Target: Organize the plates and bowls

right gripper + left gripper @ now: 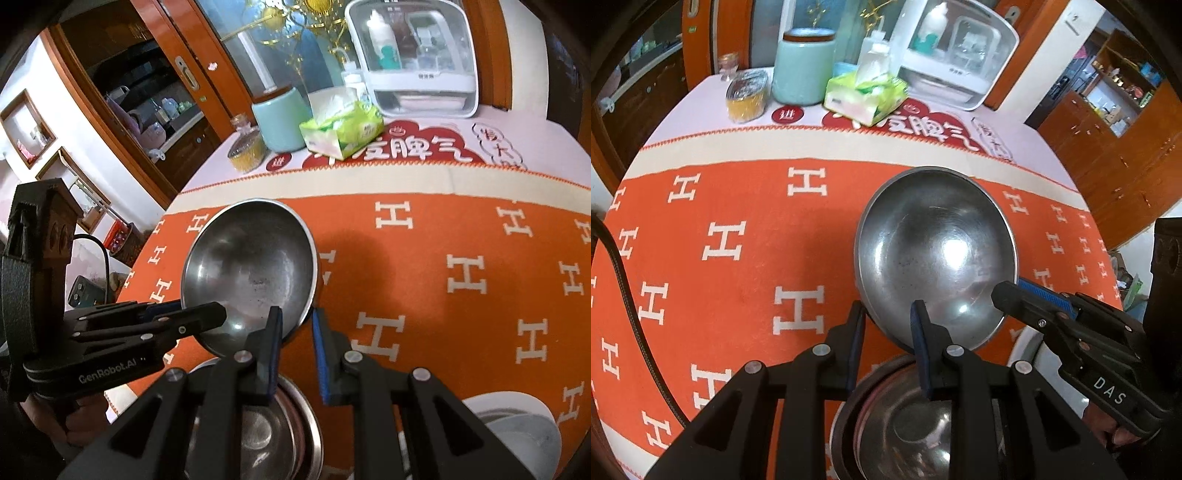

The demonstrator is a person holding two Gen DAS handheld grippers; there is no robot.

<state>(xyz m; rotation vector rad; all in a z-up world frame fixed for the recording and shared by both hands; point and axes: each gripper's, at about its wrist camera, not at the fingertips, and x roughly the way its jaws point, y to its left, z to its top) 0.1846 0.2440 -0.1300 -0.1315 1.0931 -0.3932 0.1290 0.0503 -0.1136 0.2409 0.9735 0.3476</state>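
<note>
Two grippers: both clamped on one steel bowl (936,254), at opposite sides of its rim.
Left gripper (888,314): jaws nearly closed, one finger outside the bowl wall and one inside, pinching the rim's near-left edge.
Right gripper (295,319): jaws nearly closed, pinching the rim's near-right edge, one finger inside and one outside.
Steel bowl: tilted, hollow facing the cameras, held clear above the orange tablecloth (738,229).
Second steel bowl (905,424): directly below the held bowl, at the near table edge, upright; dark ring around its rim.
Left view only: right gripper (1006,290) entering from the right of the bowl; sliver of white plate (1028,343) under it.
Right view only: left gripper (218,312) entering from the left of the bowl; white dishes (517,421) stacked well right of the lower bowl; phone (83,291) beyond the table's left edge.
Behind the bowl, far side of table: tissue pack (866,94), pale green jar (803,68), white storage box (955,51).
</note>
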